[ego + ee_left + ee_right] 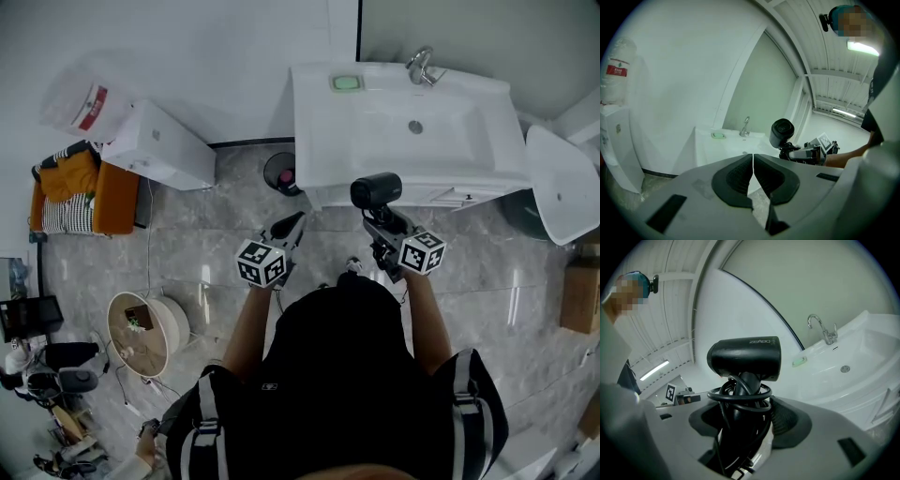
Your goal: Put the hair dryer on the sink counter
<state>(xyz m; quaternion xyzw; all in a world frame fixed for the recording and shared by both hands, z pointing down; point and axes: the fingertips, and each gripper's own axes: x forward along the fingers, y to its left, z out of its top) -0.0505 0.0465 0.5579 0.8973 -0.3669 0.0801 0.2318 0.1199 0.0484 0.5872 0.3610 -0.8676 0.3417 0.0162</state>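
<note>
Right gripper point(745, 427) gripped black hair dryer point(745, 357) by handle, sink counter point(314, 141) ahead; left gripper point(752, 180) closed, empty.

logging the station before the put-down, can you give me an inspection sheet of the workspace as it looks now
surface: white sink counter, carrying only a green soap dish and the faucet
job's things: black hair dryer, held in the air at the counter's front edge, not yet set down
clutter: dark bin on the floor beside the counter; round beige appliance further left
grippers: left gripper shut and empty; right gripper shut on the hair dryer's handle
cables: cord coiled round the dryer's handle; thin floor cable running toward the round appliance
surroundings: grey tiled floor, white cabinet against the wall
</note>
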